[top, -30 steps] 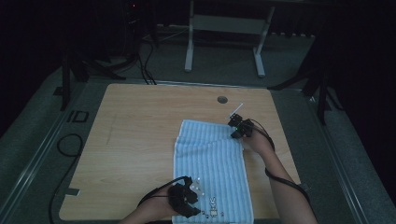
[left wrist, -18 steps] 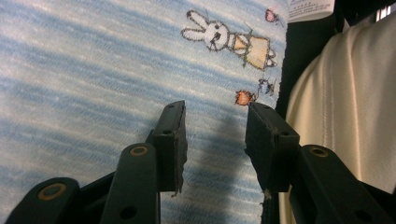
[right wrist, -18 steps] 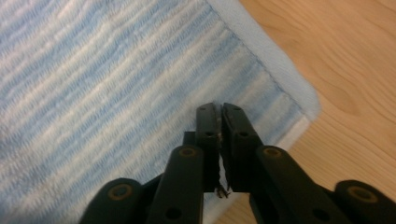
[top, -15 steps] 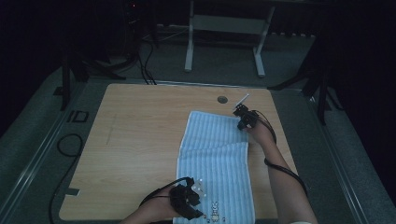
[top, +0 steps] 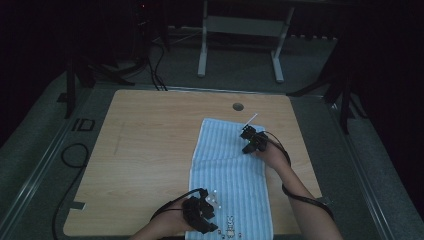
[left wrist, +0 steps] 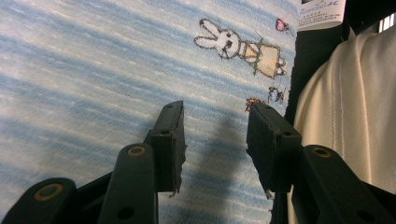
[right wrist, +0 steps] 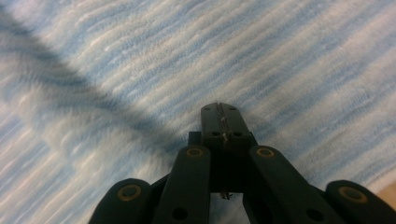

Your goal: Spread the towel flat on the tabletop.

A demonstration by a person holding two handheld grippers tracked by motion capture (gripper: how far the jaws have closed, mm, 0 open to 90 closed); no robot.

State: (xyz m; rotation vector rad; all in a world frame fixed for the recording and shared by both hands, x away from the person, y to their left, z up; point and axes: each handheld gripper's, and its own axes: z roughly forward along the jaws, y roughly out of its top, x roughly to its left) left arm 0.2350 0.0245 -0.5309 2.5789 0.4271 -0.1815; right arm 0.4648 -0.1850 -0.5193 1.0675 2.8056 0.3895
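Observation:
A blue-and-white striped towel (top: 225,172) lies lengthwise on the right half of the wooden table (top: 145,150). A shallow crease crosses it about a third of the way down. My right gripper (top: 246,140) rests on the towel's far right part. In the right gripper view its jaws (right wrist: 219,108) are shut together, tip down on the striped cloth (right wrist: 280,56), with nothing seen between them. My left gripper (top: 211,225) hovers over the towel's near end. Its jaws (left wrist: 215,116) stand open above the cloth (left wrist: 93,70), close to a printed rabbit (left wrist: 236,46).
A round cable hole (top: 238,106) sits in the table just beyond the towel. The towel's white label (left wrist: 321,11) hangs at its near edge, beside the person's pale garment (left wrist: 345,116). A white frame (top: 240,25) stands behind the table, and a cable (top: 75,150) loops on the floor at left.
The right gripper went toward the far right corner of the towel, then came back nearer and leftward. The towel's far edge now lies farther out. The left gripper stayed put.

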